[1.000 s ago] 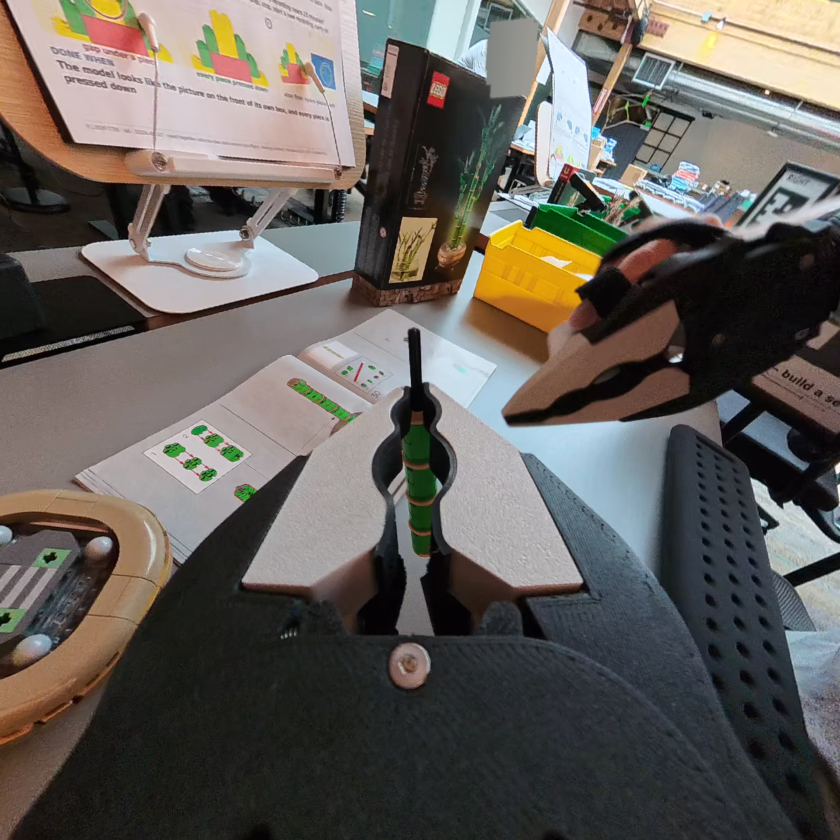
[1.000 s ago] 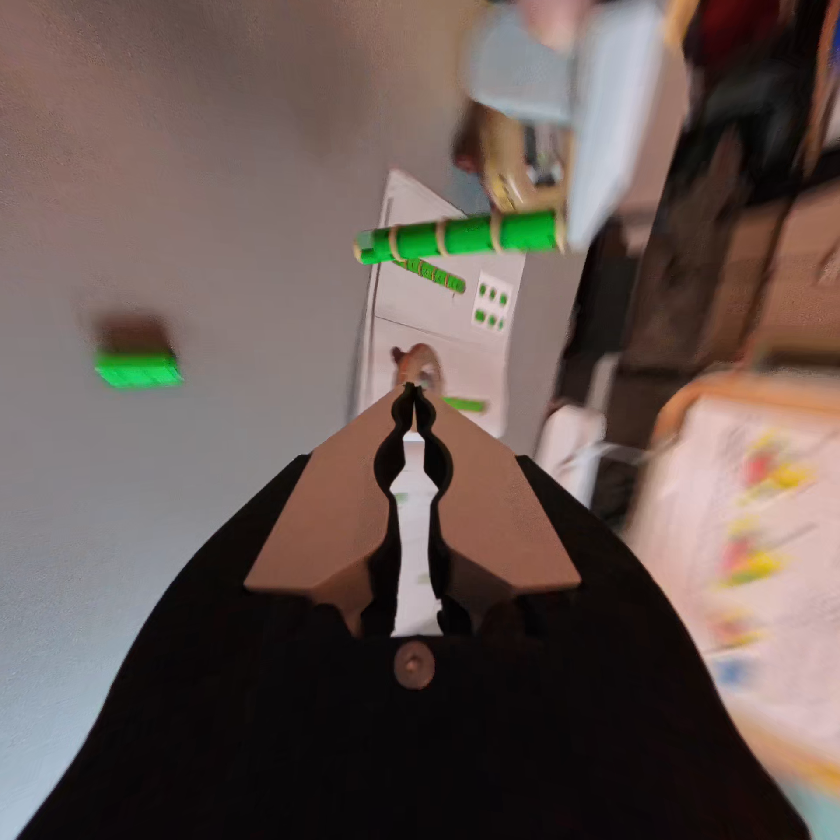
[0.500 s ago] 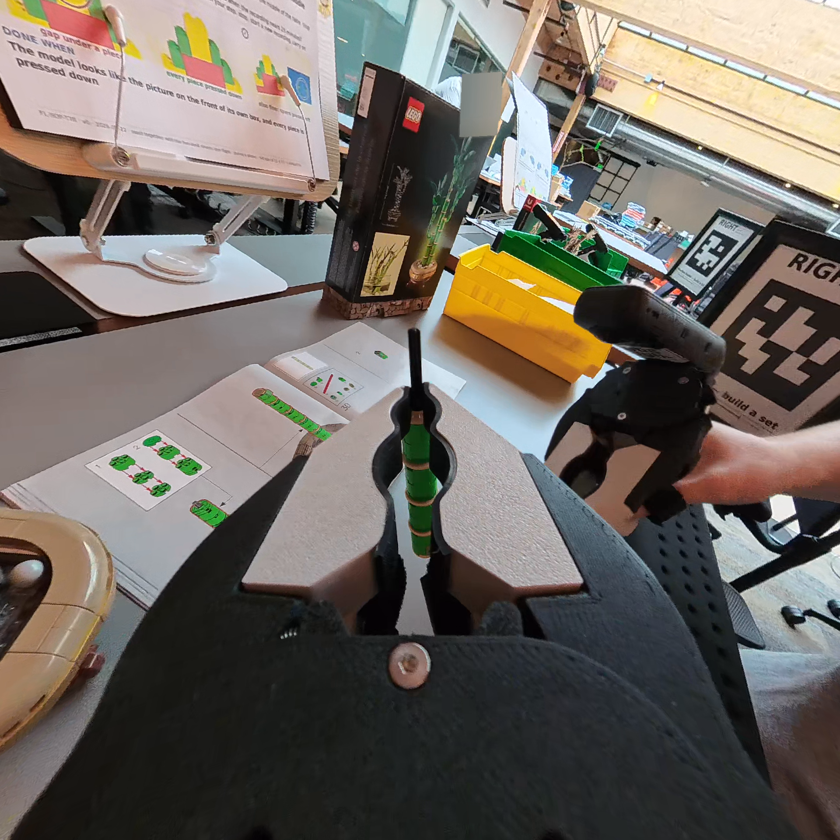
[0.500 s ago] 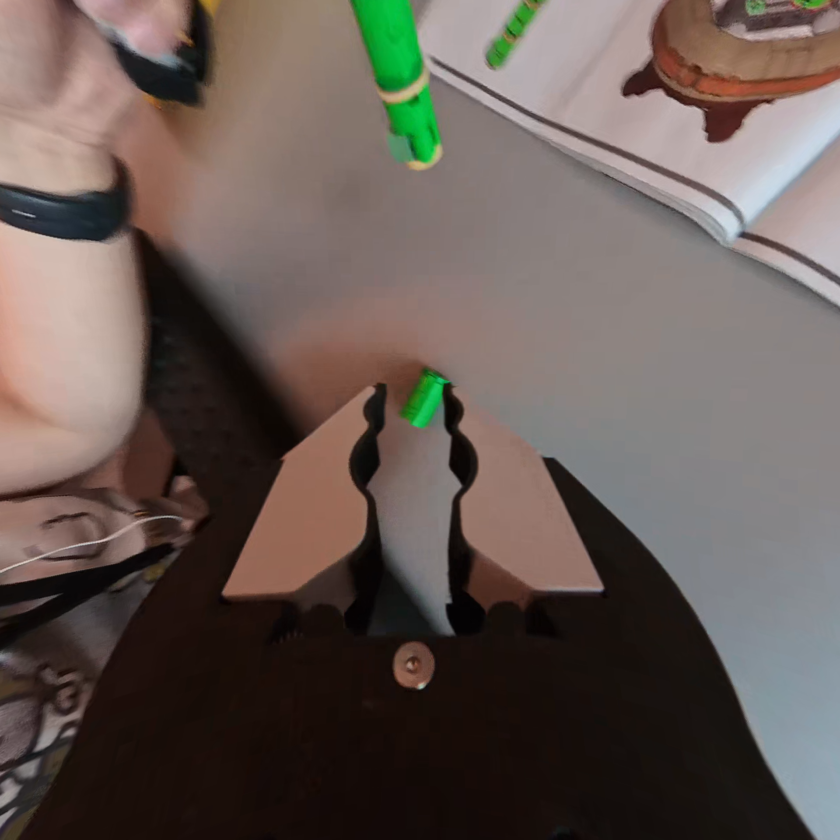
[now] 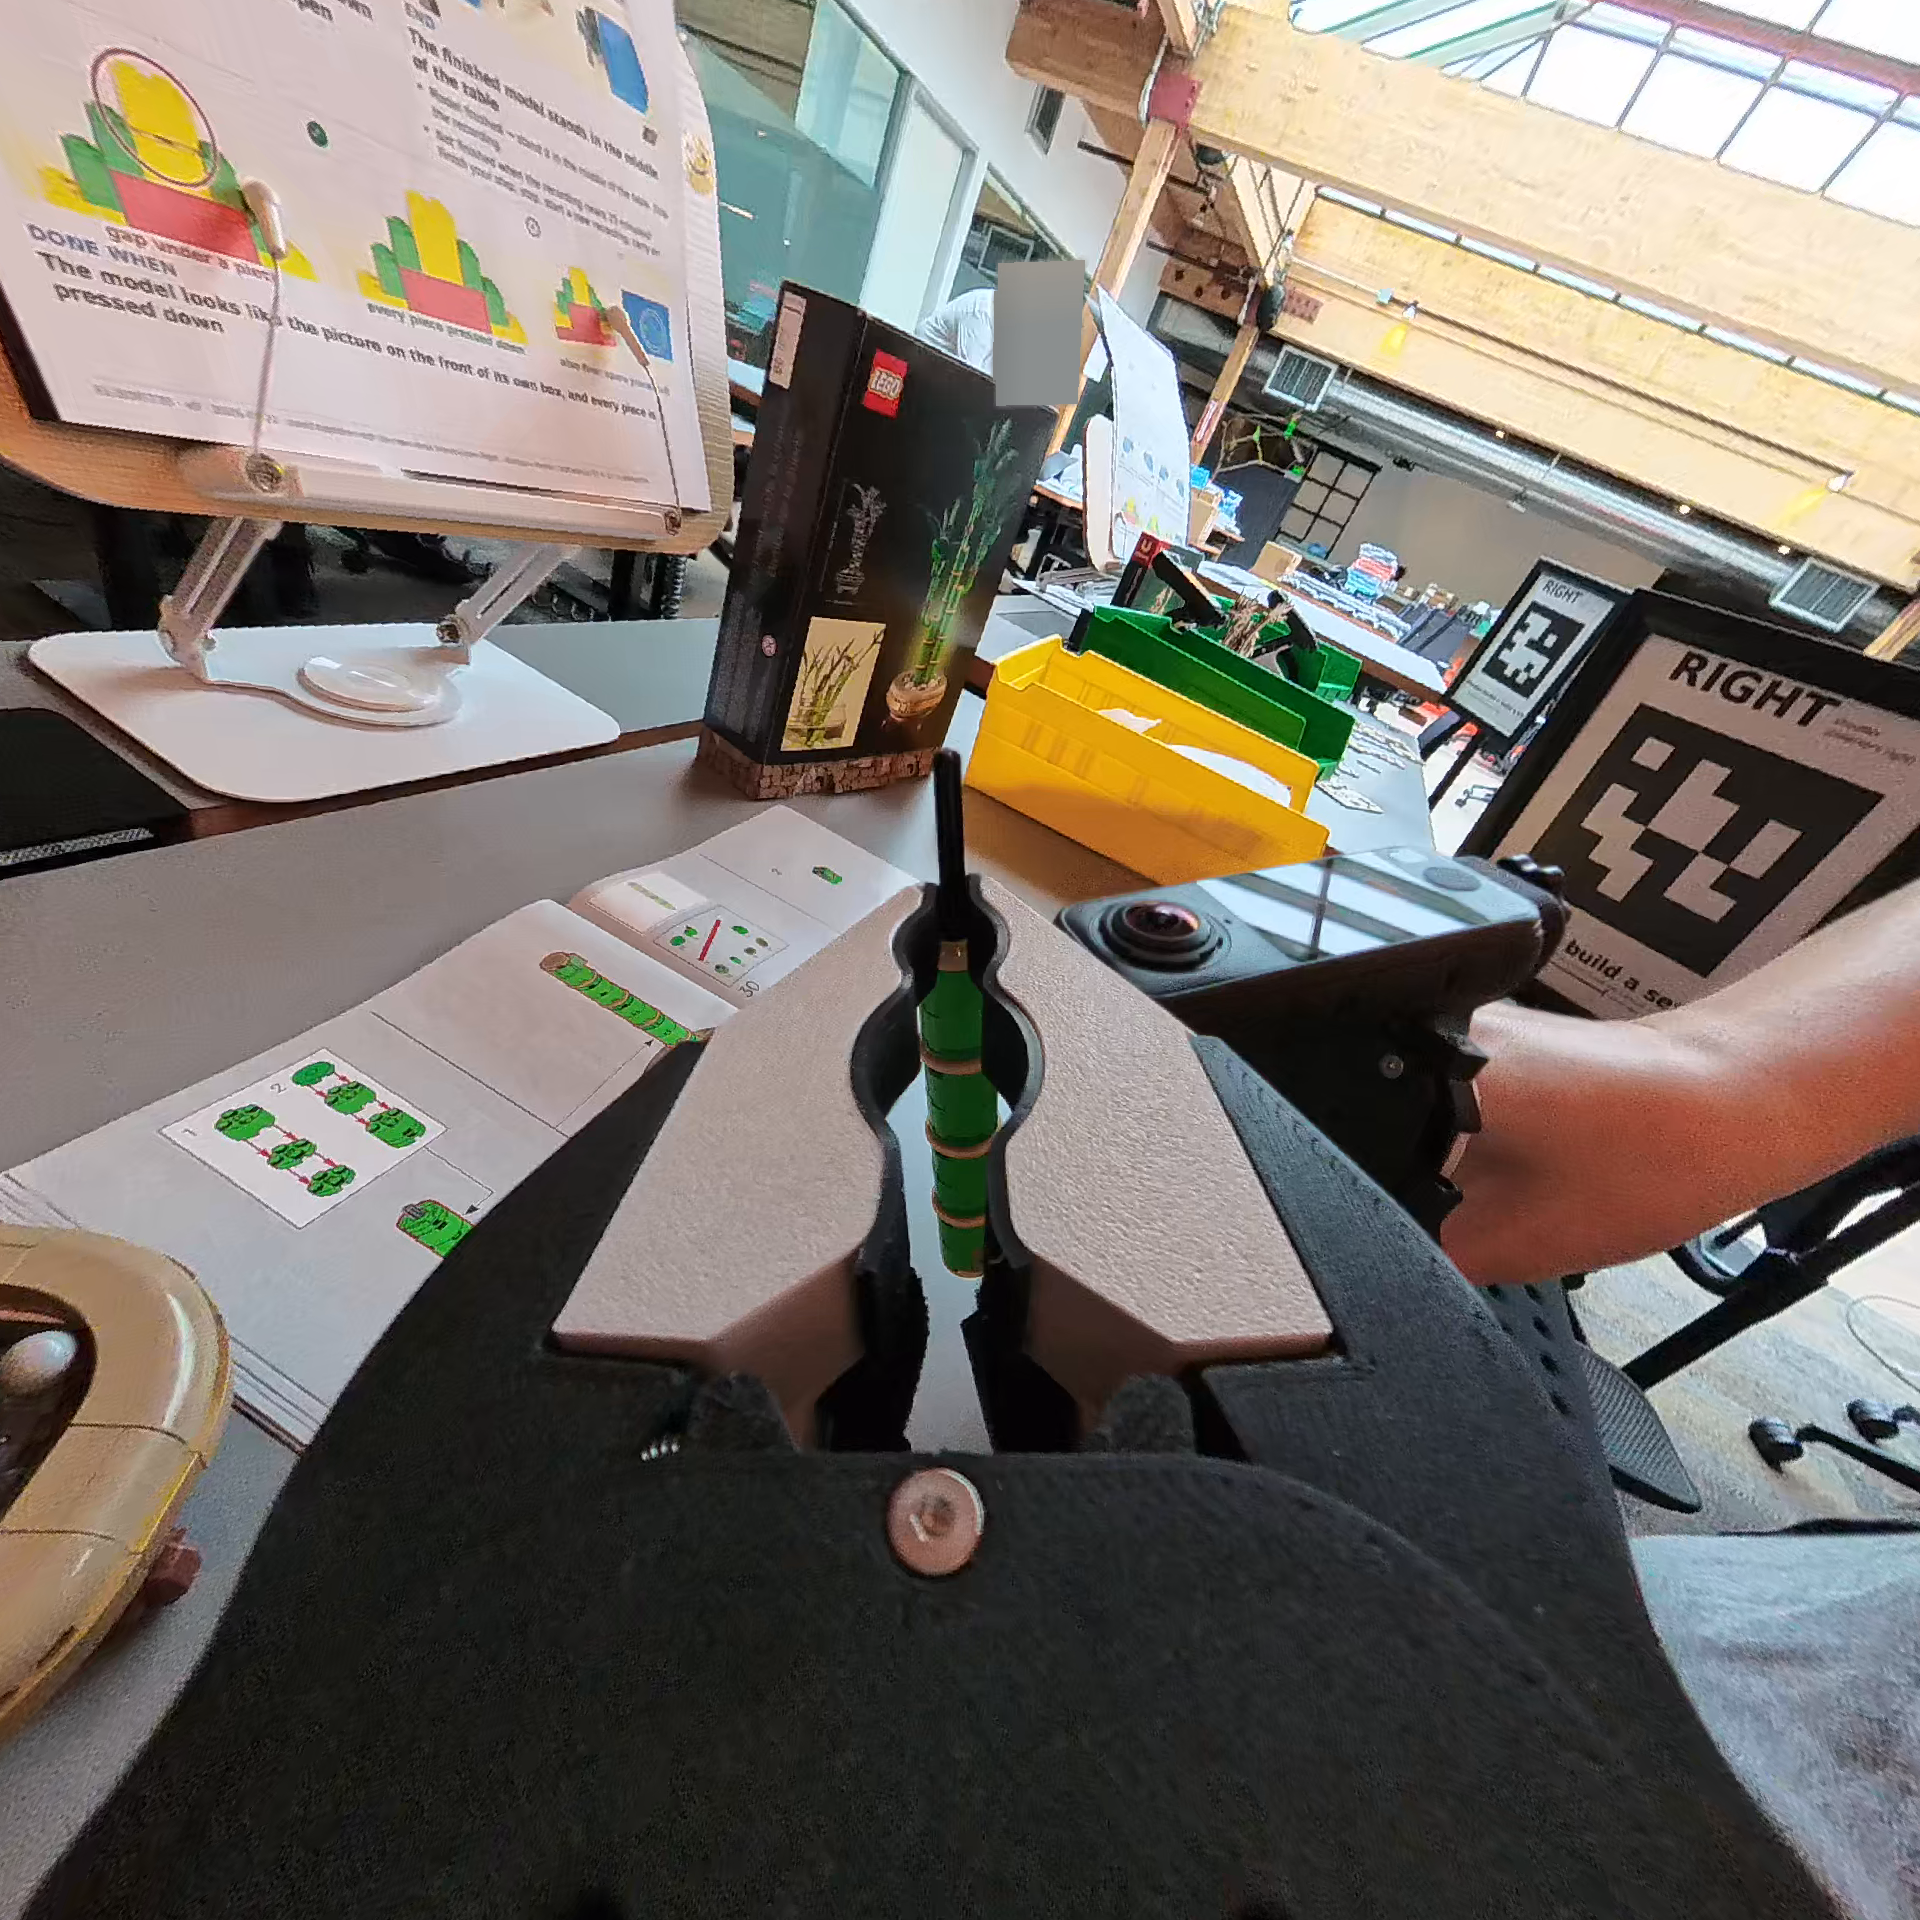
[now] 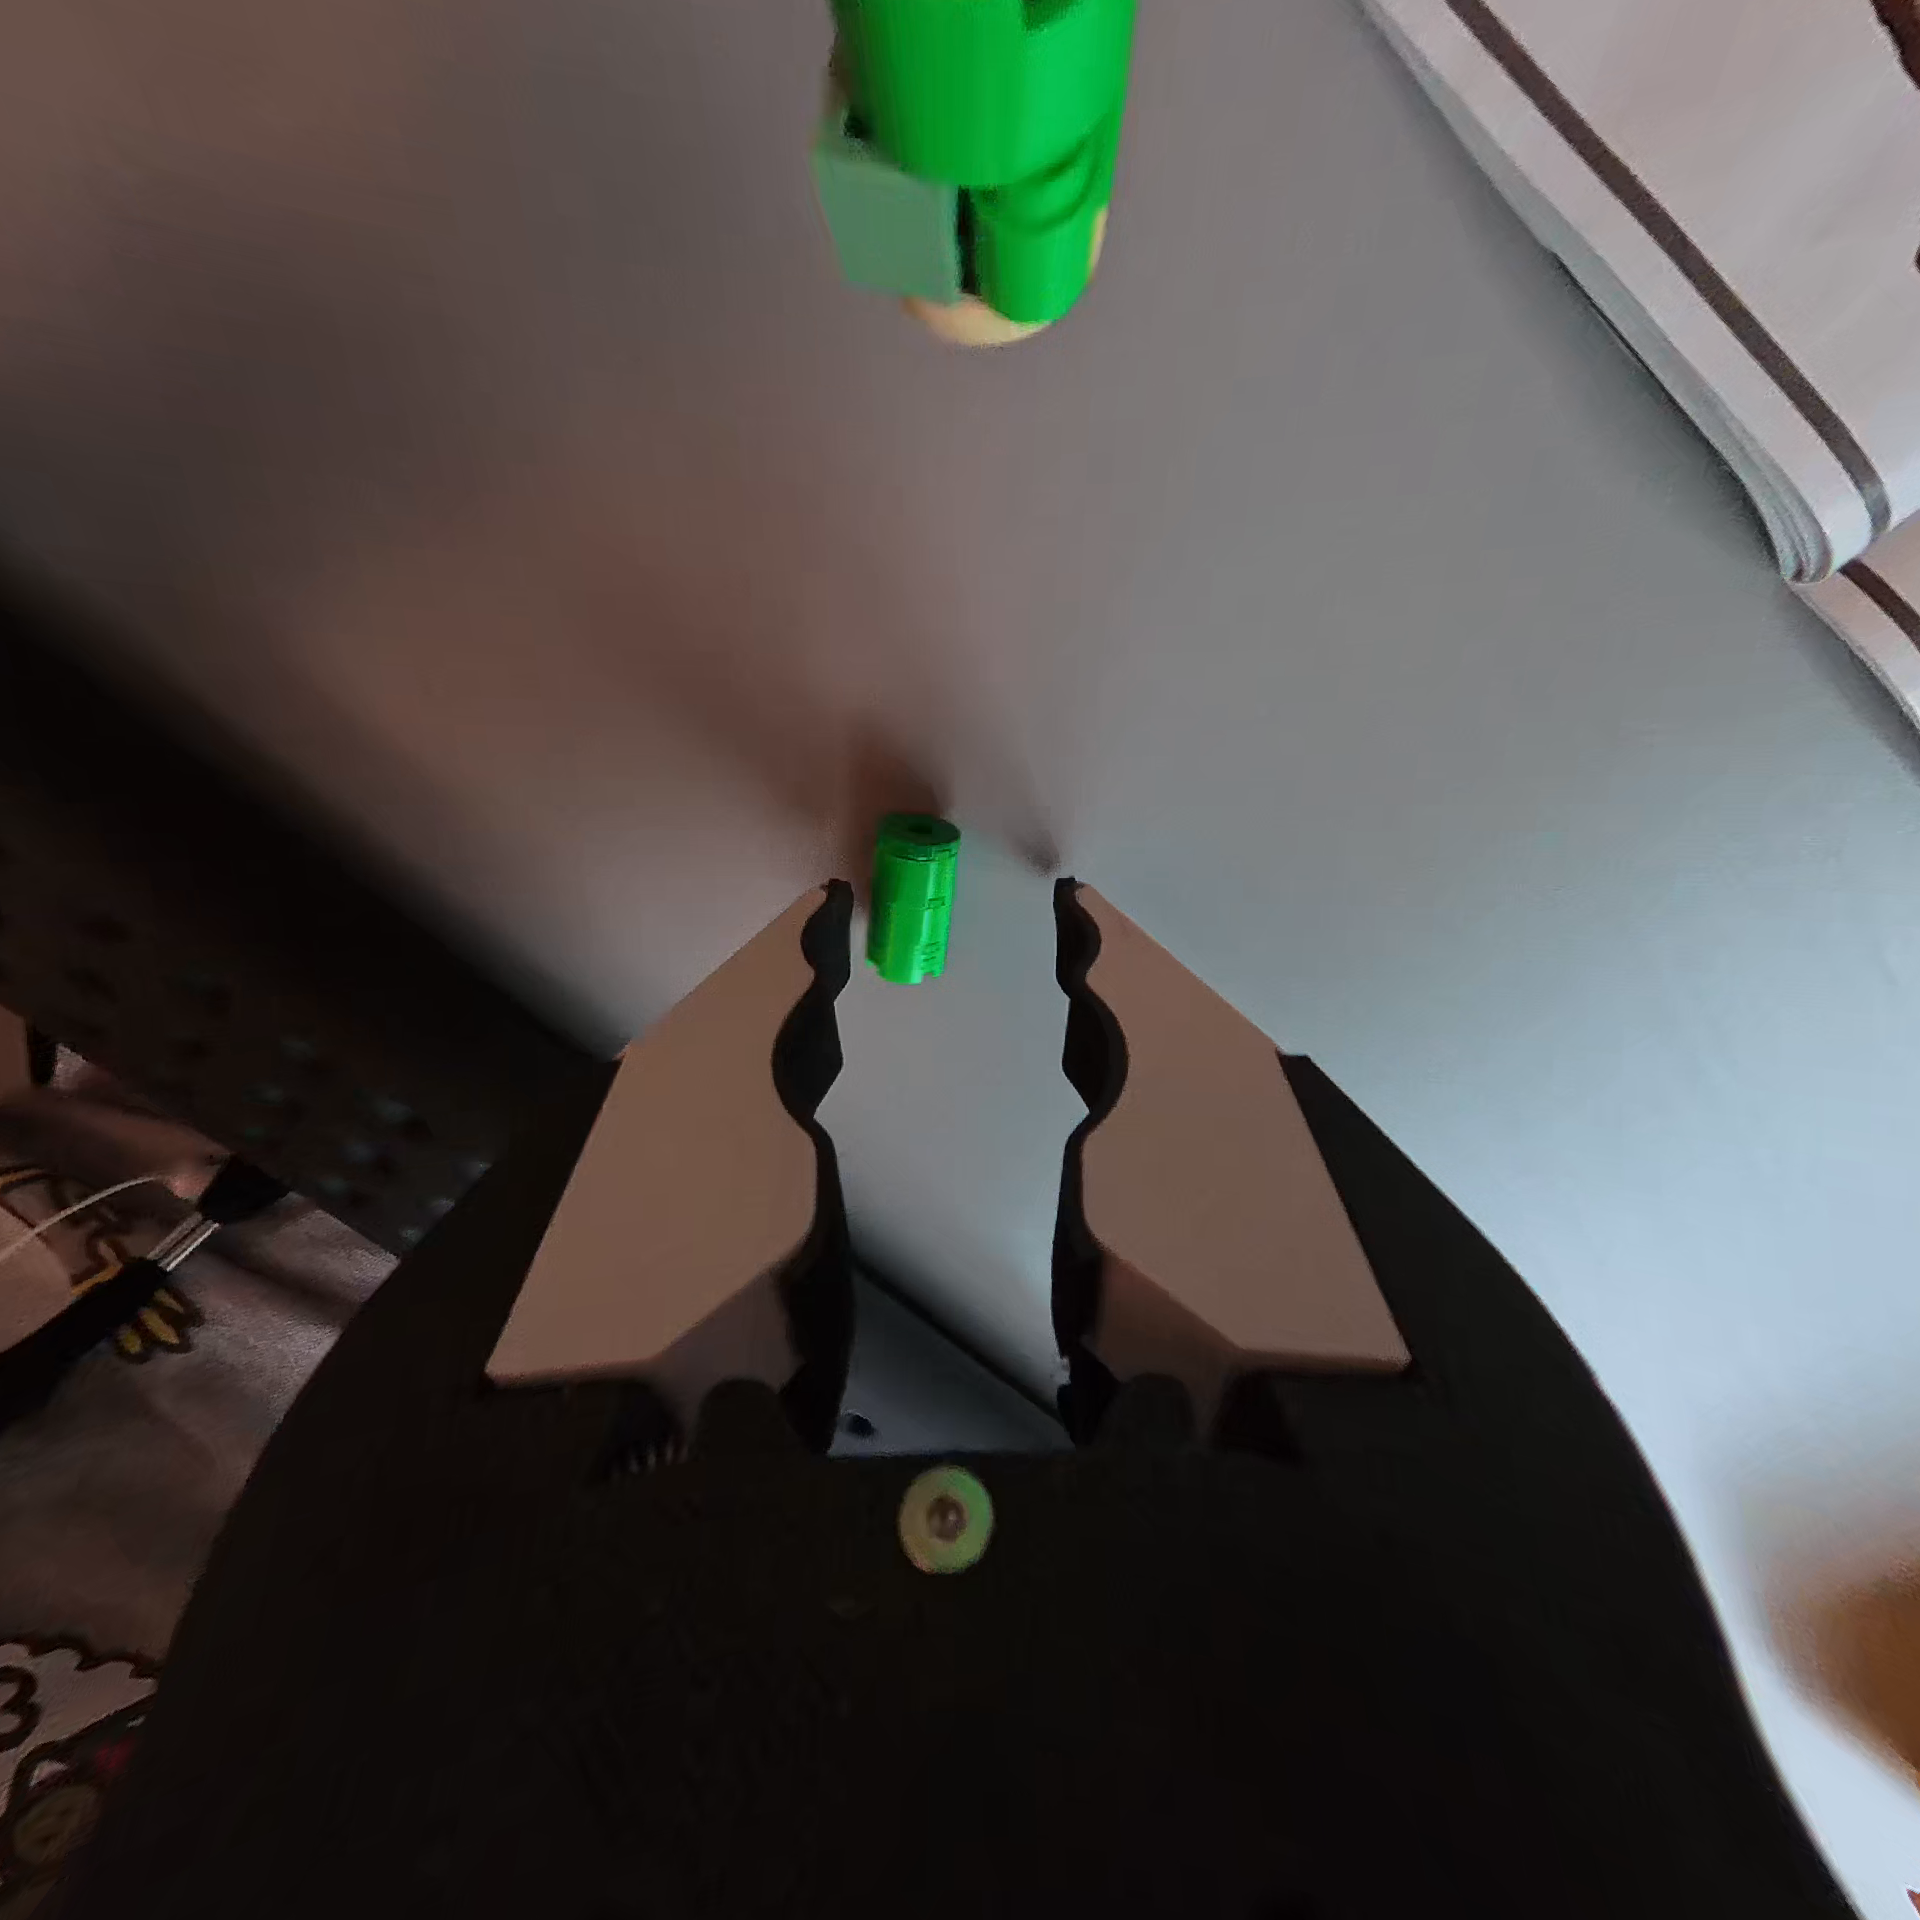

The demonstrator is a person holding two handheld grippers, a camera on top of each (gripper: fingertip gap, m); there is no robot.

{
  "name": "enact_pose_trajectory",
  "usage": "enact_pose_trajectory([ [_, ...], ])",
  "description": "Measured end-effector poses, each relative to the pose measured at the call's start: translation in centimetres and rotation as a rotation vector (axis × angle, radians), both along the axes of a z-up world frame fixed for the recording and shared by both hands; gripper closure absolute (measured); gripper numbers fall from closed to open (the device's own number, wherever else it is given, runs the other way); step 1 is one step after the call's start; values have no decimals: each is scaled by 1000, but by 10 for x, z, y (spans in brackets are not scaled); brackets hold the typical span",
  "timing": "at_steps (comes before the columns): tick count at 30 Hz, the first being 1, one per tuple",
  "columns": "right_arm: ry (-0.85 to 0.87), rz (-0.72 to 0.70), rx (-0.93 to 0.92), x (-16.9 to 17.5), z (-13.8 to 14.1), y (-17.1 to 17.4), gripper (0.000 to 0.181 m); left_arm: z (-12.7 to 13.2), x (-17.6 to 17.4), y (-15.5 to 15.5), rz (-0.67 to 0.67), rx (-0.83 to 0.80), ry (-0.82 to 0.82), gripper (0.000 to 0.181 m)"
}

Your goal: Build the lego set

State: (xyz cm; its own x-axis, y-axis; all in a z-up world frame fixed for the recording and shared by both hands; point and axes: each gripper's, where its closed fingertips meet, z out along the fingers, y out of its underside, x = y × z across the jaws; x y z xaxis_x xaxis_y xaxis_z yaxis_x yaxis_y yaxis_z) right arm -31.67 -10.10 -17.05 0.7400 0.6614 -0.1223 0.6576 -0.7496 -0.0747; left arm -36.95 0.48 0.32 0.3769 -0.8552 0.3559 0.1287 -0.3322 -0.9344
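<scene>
My left gripper (image 5: 951, 904) is shut on a green bamboo stalk (image 5: 956, 1112) with tan rings, threaded on a black rod (image 5: 948, 821), and holds it upright above the grey table (image 5: 260, 935). The stalk's lower end (image 6: 977, 156) also shows at the top of the right wrist view. My right gripper (image 6: 945, 899) is open and points down at the table. A small green cylinder piece (image 6: 912, 899) lies between its fingertips, close to the left one. The right gripper's body and camera (image 5: 1309, 935) show to the right in the left wrist view.
An open instruction booklet (image 5: 436, 1049) lies on the table; its edge (image 6: 1662, 312) shows in the right wrist view. A tan round pot base (image 5: 94, 1455) sits at left. The set's box (image 5: 862, 540), yellow bin (image 5: 1132, 769), green bin (image 5: 1216, 665) and a document stand (image 5: 343, 686) stand behind. Left tips to right tips: about 20 centimetres. Between my left fingertips and the tan round pot base (image 5: 94, 1455) there is roughly 15 centimetres.
My right gripper swung down from beside the stalk to the table, opened wider, and closed in on the small green cylinder. My left gripper kept hold of the stalk.
</scene>
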Motion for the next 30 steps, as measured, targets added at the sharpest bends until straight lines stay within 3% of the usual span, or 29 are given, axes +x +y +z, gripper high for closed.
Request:
enact_pose_trajectory([
  [8,20,12,12,5,-1,3,161,18,-15,-3,-15,-6,-125,179],
  [13,-40,49,7,15,-3,1,157,12,-15,1,-11,-26,-113,179],
  [24,-2,97,-30,17,-4,0,167,4,-10,2,-13,-32,-70,179],
  [27,176,19,-34,15,12,10,167,-1,-11,4,-13,-43,-58,179],
  [30,583,-133,-5,13,51,42,167,-3,-10,5,-22,-58,-53,179],
])
